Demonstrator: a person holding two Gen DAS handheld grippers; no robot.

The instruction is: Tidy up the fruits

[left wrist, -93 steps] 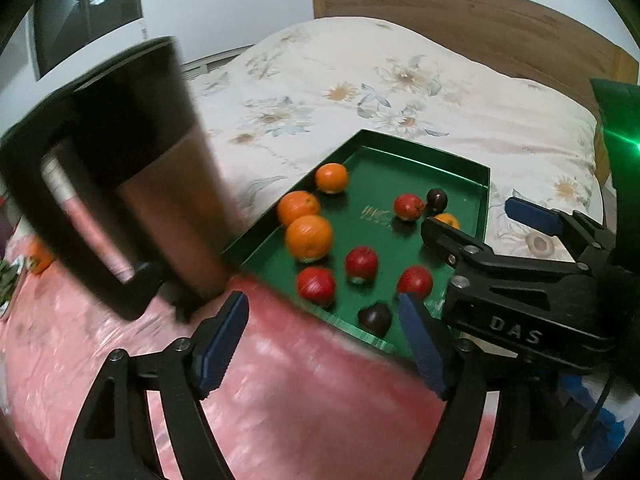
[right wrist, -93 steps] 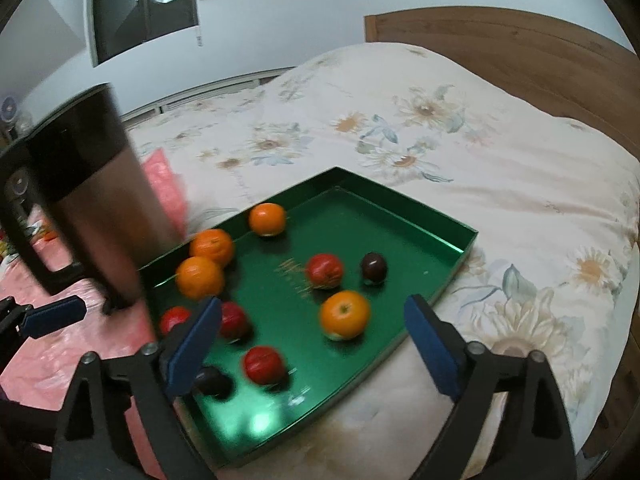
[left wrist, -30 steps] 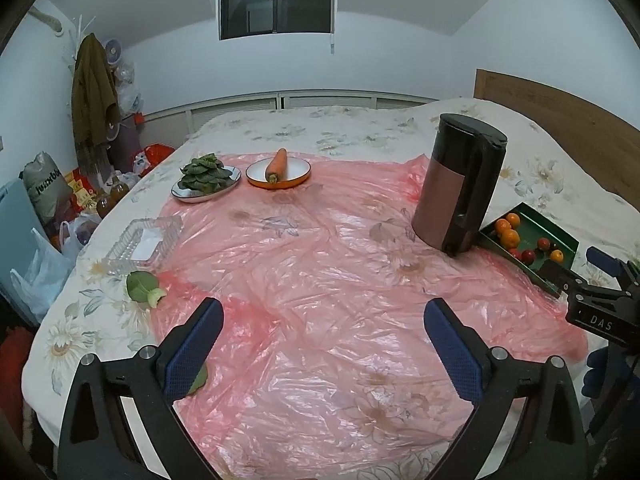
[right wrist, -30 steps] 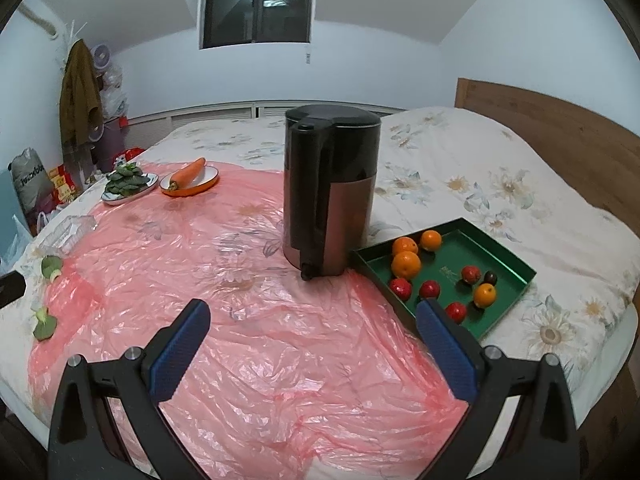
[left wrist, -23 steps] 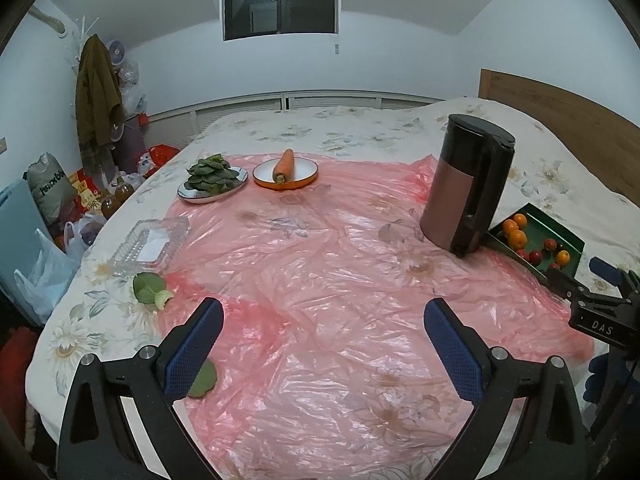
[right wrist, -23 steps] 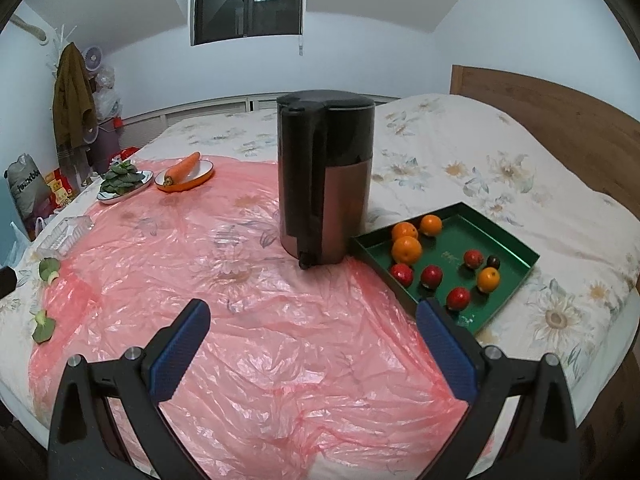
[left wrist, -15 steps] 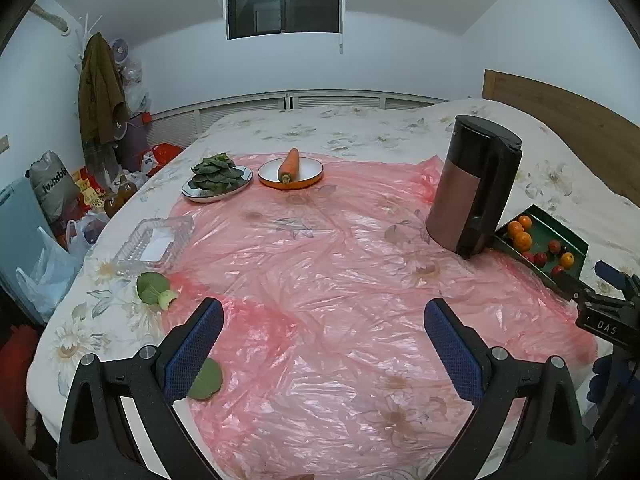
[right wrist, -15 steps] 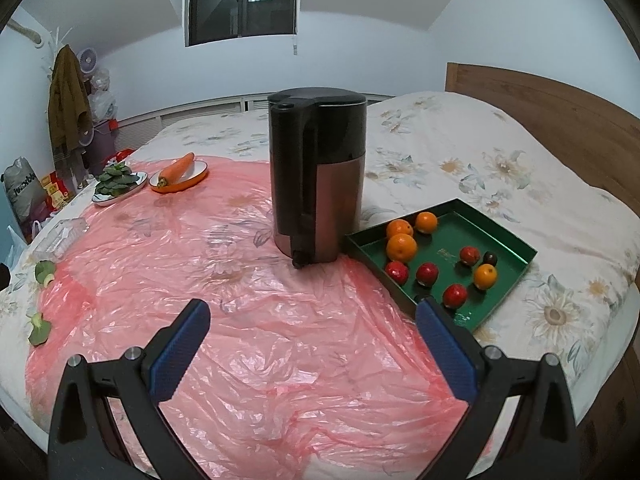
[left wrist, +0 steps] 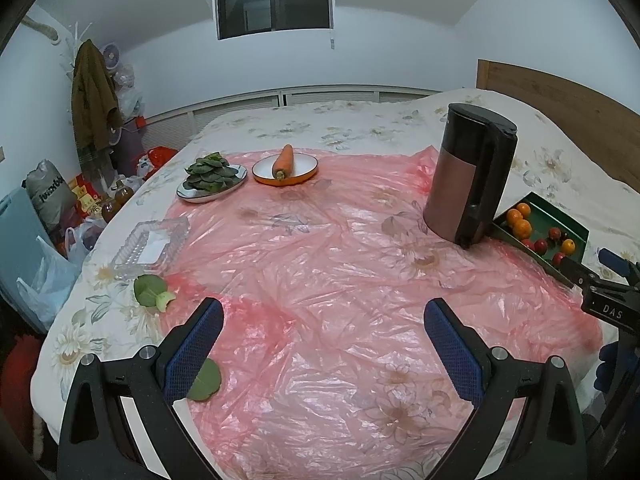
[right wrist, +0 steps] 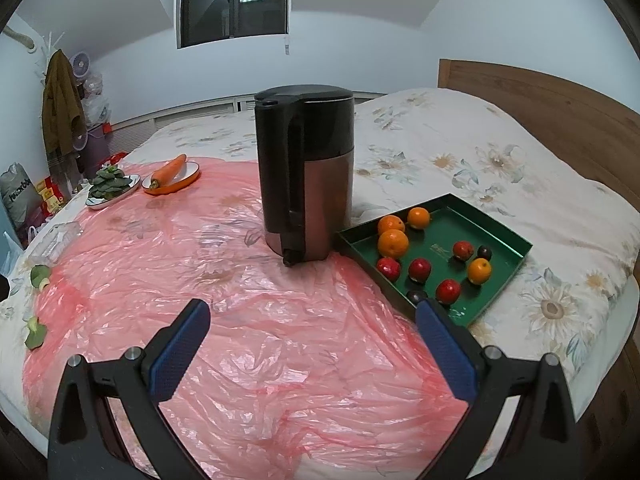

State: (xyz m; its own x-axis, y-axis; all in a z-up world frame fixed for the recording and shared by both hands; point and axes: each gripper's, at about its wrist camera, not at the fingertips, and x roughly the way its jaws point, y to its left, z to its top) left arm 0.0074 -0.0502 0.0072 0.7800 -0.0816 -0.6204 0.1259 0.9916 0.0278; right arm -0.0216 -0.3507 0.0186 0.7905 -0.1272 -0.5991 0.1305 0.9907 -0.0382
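Note:
A green tray (right wrist: 508,236) lies on the bed to the right of a black and copper kettle (right wrist: 306,176). It holds several oranges (right wrist: 393,243), red fruits (right wrist: 419,269) and dark plums (right wrist: 484,252). The tray also shows in the left wrist view (left wrist: 556,216) at the far right, behind the kettle (left wrist: 470,176). My right gripper (right wrist: 314,316) is open and empty over the pink plastic sheet, well in front of the tray. My left gripper (left wrist: 322,322) is open and empty, farther left. The right gripper's body shows at the left view's right edge (left wrist: 608,304).
A plate of green leaves (left wrist: 211,178) and an orange-rimmed dish with a carrot (left wrist: 285,166) stand at the far side. A clear glass dish (left wrist: 154,240) and loose leaves (left wrist: 150,290) lie at the left. Bags and clutter stand beside the bed.
Both grippers have pulled back from the tray and kettle to a wide view of the bed. Over the last second they drifted a little; both stay open and empty.

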